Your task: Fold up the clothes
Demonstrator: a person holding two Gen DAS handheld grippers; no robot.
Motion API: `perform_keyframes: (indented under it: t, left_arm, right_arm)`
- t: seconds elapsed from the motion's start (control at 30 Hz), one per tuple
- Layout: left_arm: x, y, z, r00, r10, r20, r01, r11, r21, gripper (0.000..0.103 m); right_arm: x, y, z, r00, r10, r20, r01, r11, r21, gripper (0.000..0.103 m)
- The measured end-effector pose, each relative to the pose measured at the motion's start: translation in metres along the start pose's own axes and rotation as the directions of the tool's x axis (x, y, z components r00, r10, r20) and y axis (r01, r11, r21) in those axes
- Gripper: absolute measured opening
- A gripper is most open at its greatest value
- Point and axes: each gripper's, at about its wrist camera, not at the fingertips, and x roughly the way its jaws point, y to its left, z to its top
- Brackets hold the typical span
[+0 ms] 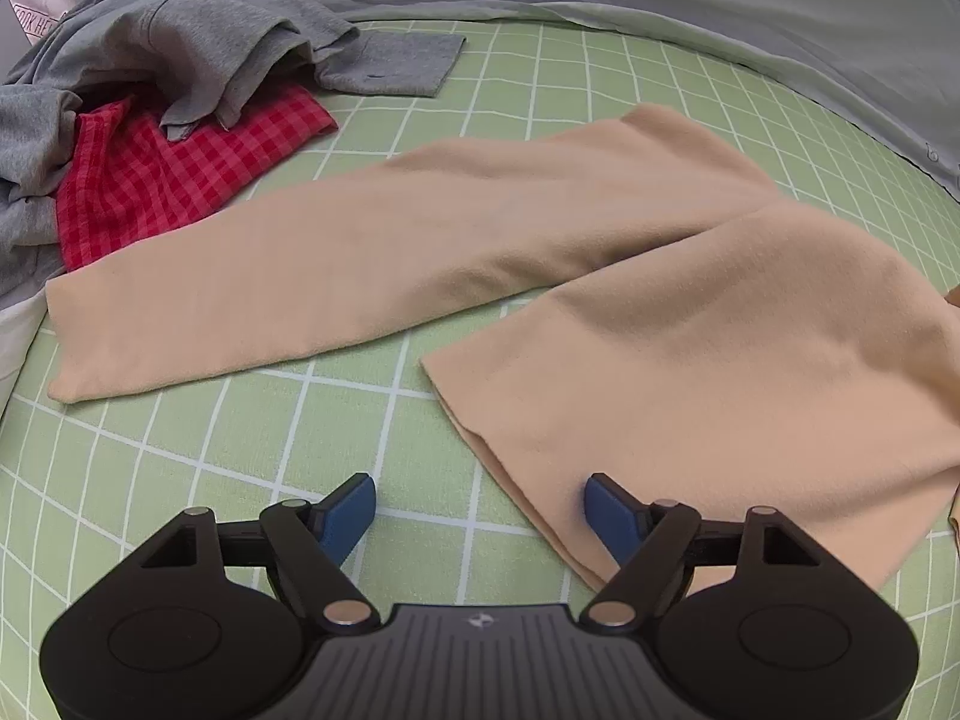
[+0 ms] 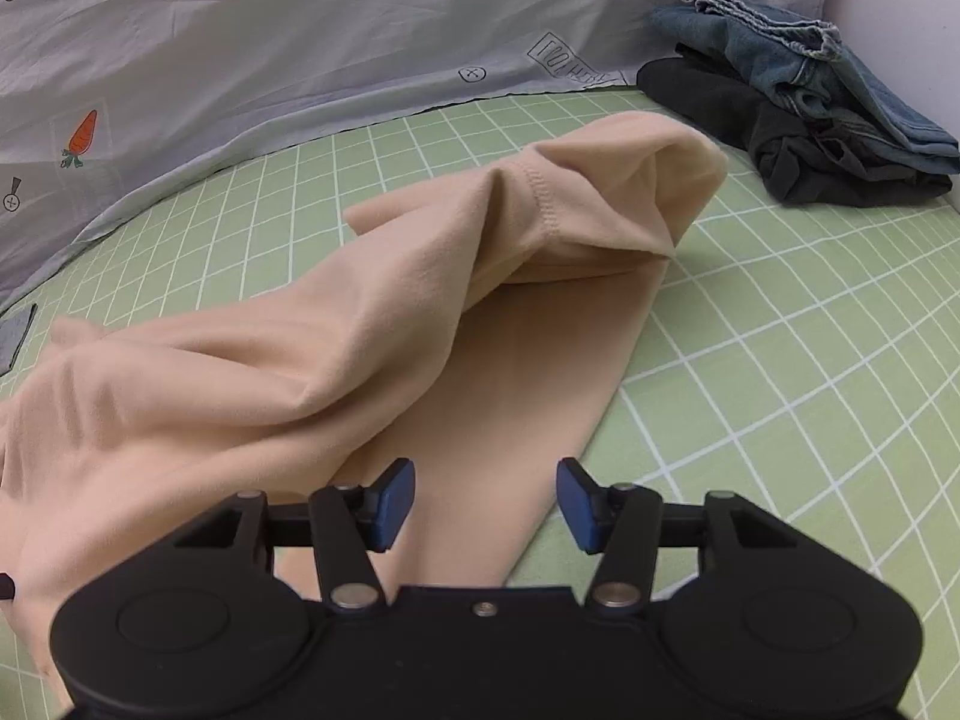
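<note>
A beige pair of soft trousers (image 1: 540, 228) lies spread on the green checked bed sheet (image 1: 240, 456), its two legs splayed apart. My left gripper (image 1: 482, 510) hovers open over the hem of the nearer leg; its right fingertip (image 1: 606, 510) stands over that leg's edge and nothing is pinched. In the right wrist view the same trousers (image 2: 336, 336) are rumpled, with the stitched waistband (image 2: 540, 204) bunched up at the far end. My right gripper (image 2: 486, 501) is open just above a flat beige part, with no cloth between the pads.
A heap of grey clothes (image 1: 180, 42) and a red checked cloth (image 1: 174, 168) lie at the far left. Folded jeans (image 2: 804, 66) on a dark garment (image 2: 798, 144) sit at the far right. A pale sheet printed with carrots (image 2: 240, 60) runs along the back.
</note>
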Motion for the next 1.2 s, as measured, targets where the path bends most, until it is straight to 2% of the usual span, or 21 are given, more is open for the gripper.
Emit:
perform_keyframes:
  t: [0.03, 0.1, 0.17, 0.23, 0.4, 0.63, 0.73, 0.77, 0.8, 0.87, 0.9, 1.0, 1.1, 1.13, 1.17, 1.2]
  left_arm:
    - [0.001, 0.0, 0.0, 1.0, 0.0, 0.0, 0.0, 1.0, 0.001, 0.08]
    - [0.001, 0.001, -0.001, 1.0, 0.0, 0.003, 0.0, 1.0, 0.0, 0.081]
    - [0.002, 0.0, -0.001, 1.0, 0.002, 0.006, -0.002, 1.0, -0.003, 0.084]
    - [0.004, -0.001, -0.001, 1.0, 0.006, 0.006, -0.005, 1.0, -0.006, 0.087]
    - [0.006, 0.0, 0.002, 1.0, 0.005, 0.001, -0.005, 1.0, -0.005, 0.09]
    - [0.01, 0.0, 0.007, 1.0, 0.0, -0.009, 0.0, 1.0, 0.005, 0.096]
    - [0.012, 0.0, 0.01, 1.0, -0.002, -0.016, 0.002, 1.0, 0.006, 0.096]
    - [0.011, 0.0, 0.011, 1.0, 0.004, -0.012, -0.004, 1.0, 0.004, 0.096]
    - [0.01, 0.0, 0.012, 1.0, 0.011, -0.008, -0.011, 1.0, 0.002, 0.096]
    - [0.007, 0.001, 0.015, 0.999, 0.04, 0.019, -0.04, 0.999, 0.016, 0.095]
    - [0.006, 0.002, 0.017, 0.998, 0.053, 0.035, -0.054, 0.998, 0.026, 0.095]
    - [0.007, 0.0, 0.023, 0.998, 0.034, 0.045, -0.037, 0.997, 0.068, 0.094]
    - [0.011, -0.004, 0.025, 0.999, -0.009, 0.048, 0.006, 0.998, 0.064, 0.081]
    - [0.01, -0.004, 0.025, 0.998, -0.033, 0.053, 0.03, 0.999, 0.04, 0.068]
    - [0.008, -0.005, 0.026, 0.997, -0.041, 0.065, 0.039, 0.999, 0.032, 0.051]
    - [0.006, -0.01, 0.027, 0.996, -0.054, 0.066, 0.051, 0.997, 0.053, 0.045]
  right_arm:
    - [0.004, -0.001, 0.0, 1.0, -0.008, -0.006, 0.008, 1.0, 0.008, 0.044]
    - [0.008, -0.003, 0.001, 0.999, -0.034, -0.011, 0.034, 0.999, 0.016, 0.019]
    - [0.009, -0.009, 0.004, 0.998, -0.058, -0.008, 0.058, 0.998, 0.024, 0.004]
    - [0.012, -0.014, 0.009, 0.999, -0.053, -0.005, 0.053, 0.998, 0.041, 0.002]
    - [0.031, -0.017, 0.03, 0.987, -0.158, 0.027, 0.159, 0.987, -0.033, 0.002]
    - [0.088, -0.061, 0.112, 0.971, -0.234, 0.036, 0.235, 0.972, -0.015, 0.003]
    - [0.095, -0.063, 0.127, 0.965, -0.262, 0.012, 0.261, 0.965, 0.029, 0.007]
    - [0.095, -0.063, 0.129, 0.962, -0.272, 0.002, 0.272, 0.961, 0.046, 0.012]
    - [0.09, -0.06, 0.125, 0.961, -0.275, 0.0, 0.274, 0.959, 0.078, 0.027]
    - [0.075, -0.052, 0.106, 0.961, -0.275, 0.014, 0.271, 0.952, 0.14, 0.048]
    - [0.067, -0.047, 0.094, 0.964, -0.264, 0.017, 0.258, 0.953, 0.155, 0.054]
    - [0.045, -0.032, 0.051, 0.974, -0.225, -0.011, 0.223, 0.96, 0.169, 0.067]
    - [0.02, -0.021, 0.014, 0.979, -0.198, -0.038, 0.201, 0.97, 0.137, 0.076]
    - [0.013, -0.018, 0.005, 0.98, -0.195, -0.049, 0.2, 0.971, 0.13, 0.077]
    - [0.008, -0.016, -0.002, 0.981, -0.185, -0.056, 0.191, 0.973, 0.127, 0.079]
    - [0.003, -0.015, -0.006, 0.982, -0.178, -0.056, 0.184, 0.976, 0.12, 0.079]
